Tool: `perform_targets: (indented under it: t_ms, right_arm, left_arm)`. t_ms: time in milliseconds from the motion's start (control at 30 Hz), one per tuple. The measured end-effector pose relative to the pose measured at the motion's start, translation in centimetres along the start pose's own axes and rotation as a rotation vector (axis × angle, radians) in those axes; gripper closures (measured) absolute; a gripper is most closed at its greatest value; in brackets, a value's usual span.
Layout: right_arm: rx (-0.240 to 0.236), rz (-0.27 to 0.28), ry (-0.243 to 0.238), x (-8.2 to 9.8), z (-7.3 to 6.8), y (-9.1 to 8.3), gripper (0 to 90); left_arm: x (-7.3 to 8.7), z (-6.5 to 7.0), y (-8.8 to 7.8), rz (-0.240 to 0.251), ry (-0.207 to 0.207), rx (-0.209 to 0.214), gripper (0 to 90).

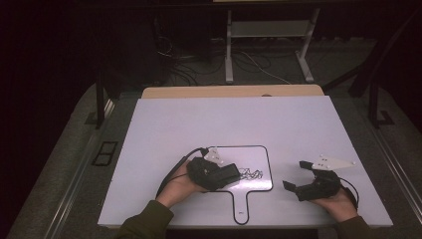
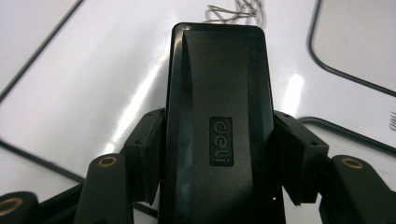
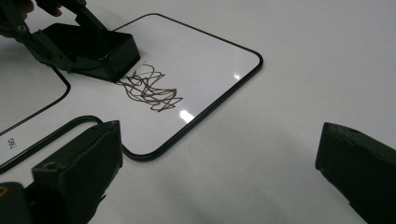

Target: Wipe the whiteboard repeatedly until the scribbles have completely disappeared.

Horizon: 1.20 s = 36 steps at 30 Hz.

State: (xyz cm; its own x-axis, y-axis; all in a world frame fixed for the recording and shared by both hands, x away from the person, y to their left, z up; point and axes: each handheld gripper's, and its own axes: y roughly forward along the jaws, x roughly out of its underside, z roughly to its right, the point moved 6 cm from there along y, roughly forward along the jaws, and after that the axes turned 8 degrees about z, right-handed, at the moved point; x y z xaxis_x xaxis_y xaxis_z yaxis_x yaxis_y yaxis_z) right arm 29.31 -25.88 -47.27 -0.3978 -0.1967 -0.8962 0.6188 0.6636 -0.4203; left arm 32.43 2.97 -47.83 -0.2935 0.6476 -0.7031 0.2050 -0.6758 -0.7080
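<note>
At the left of the high view, the person's left hand (image 1: 181,186) comes in from the bottom edge in a dark green sleeve (image 1: 147,221) and carries the left hand-held gripper (image 1: 226,174). That hand-held gripper is clamped on a black eraser (image 2: 219,126): in the left gripper view its 2 jaws press against the eraser's long sides, and the eraser's embossed top faces the camera. The eraser sits on the small whiteboard (image 1: 254,159), a white panel with a black rim and a short handle that points toward the person. The whiteboard lies flat on the white bench (image 1: 224,119), a little left of the bench's middle and near its front edge.

Just beyond the eraser's front end is a scribble (image 3: 149,88) of dark tangled lines on the whiteboard. In the right gripper view the eraser's front edge touches the scribble's near side, while most of the scribble lies uncovered.

Farther right, well apart from the whiteboard, the right hand (image 1: 341,204) holds the right hand-held gripper (image 1: 294,174) just above the bare bench. Its jaws stand wide apart with nothing between them, and they point left toward the whiteboard.
</note>
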Motion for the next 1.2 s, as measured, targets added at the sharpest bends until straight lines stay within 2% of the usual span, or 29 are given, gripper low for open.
perform_targets:
  t_ms: [67, 133, 167, 233, 300, 367, 433, 467, 533, 567, 633, 733, 767, 800, 833, 867, 933, 1033, 1067, 1100, 1133, 1167, 1200]
  right_arm:
    - [-0.001, -0.001, -0.001, 0.0, 0.0, 0.0, 0.0]
    - [0.000, -0.001, -0.004, 0.0, 0.0, 0.1, 0.0]
    - [0.000, -0.003, -0.005, 0.0, 0.0, 0.1, 0.0]
    - [0.001, -0.003, -0.005, 0.0, 0.0, 0.1, 0.0]
    - [0.000, -0.004, -0.002, 0.0, 0.0, 0.1, 0.0]
    - [0.001, -0.003, -0.003, 0.0, 0.1, 0.1, 0.0]
    - [0.002, -0.003, -0.001, 0.0, 0.1, 0.1, 0.0]
    - [0.001, -0.003, -0.001, 0.0, 0.1, 0.1, 0.0]
    - [0.000, -0.002, -0.001, 0.0, 0.0, 0.0, 0.0]
    - [-0.001, -0.002, -0.003, 0.0, 0.0, 0.0, 0.0]
    - [0.000, -0.002, 0.000, 0.0, 0.0, 0.0, 0.0]
    - [0.003, 0.003, -0.002, 0.0, 0.0, 0.0, 0.0]
    - [0.003, 0.002, -0.002, 0.0, 0.0, 0.0, 0.0]
    - [0.004, 0.002, -0.003, 0.0, 0.1, 0.0, 0.0]
    - [0.004, 0.000, 0.002, 0.0, 0.0, 0.0, 0.0]
    - [0.004, 0.001, 0.002, 0.0, 0.0, 0.0, 0.0]
    - [0.002, -0.001, 0.001, 0.0, 0.0, 0.0, 0.0]
    - [0.002, -0.001, 0.002, 0.0, 0.0, 0.0, 0.0]
    - [0.003, -0.002, 0.002, 0.0, 0.1, 0.0, 0.0]
    - [0.004, -0.002, 0.003, 0.0, 0.1, 0.0, 0.0]
    - [0.003, -0.001, 0.003, 0.0, 0.1, 0.0, 0.0]
    - [0.003, -0.001, 0.003, 0.0, 0.0, 0.0, 0.0]
    - [0.002, 0.000, 0.001, 0.0, 0.0, 0.0, 0.0]
  left_arm:
    - [-0.2, -0.5, 0.2, 0.001, -0.005, -0.002, 39.1]
    - [-0.5, -1.7, 0.4, 0.001, -0.013, -0.027, 39.1]
    - [-0.5, -1.7, 0.4, 0.001, -0.013, -0.027, 39.1]
    - [-0.8, -3.3, 0.6, 0.013, -0.045, -0.050, 39.1]
    - [-0.9, -3.7, 0.7, 0.016, -0.052, -0.048, 39.1]
    - [-0.8, -3.3, 0.6, 0.011, -0.045, -0.053, 39.1]
    - [-0.6, -2.4, 0.5, 0.001, -0.029, -0.039, 39.1]
    - [-0.6, -2.4, 0.5, 0.001, -0.029, -0.039, 39.1]
    - [-0.2, -0.7, 0.2, -0.002, -0.014, -0.008, 39.1]
    - [-0.2, -0.7, 0.2, -0.002, -0.014, -0.008, 39.1]
    - [-0.1, 0.5, 0.1, -0.020, 0.025, 0.003, 39.1]
    - [-0.2, 0.3, 0.1, -0.023, 0.018, 0.012, 39.1]
    - [-0.3, -0.7, 0.3, -0.012, 0.000, -0.009, 39.1]
    - [-0.3, -0.7, 0.3, -0.012, 0.000, -0.009, 39.1]
    - [-0.4, -1.5, 0.3, -0.006, -0.011, -0.024, 39.1]
    - [-0.6, -2.8, 0.4, 0.002, -0.033, -0.055, 39.1]
    - [-0.7, -3.4, 0.4, 0.009, -0.055, -0.058, 39.1]
    - [-0.6, -3.0, 0.5, 0.005, -0.043, -0.069, 39.2]
    - [-0.6, -2.6, 0.4, -0.007, -0.031, -0.057, 39.2]
    - [-0.4, -1.5, 0.3, -0.010, -0.021, -0.034, 39.2]
    - [-0.3, -0.9, 0.2, -0.011, -0.012, -0.022, 39.1]
    - [-0.3, -0.9, 0.2, -0.011, -0.012, -0.022, 39.1]
    - [-0.1, 0.0, 0.1, -0.018, 0.008, -0.004, 39.1]
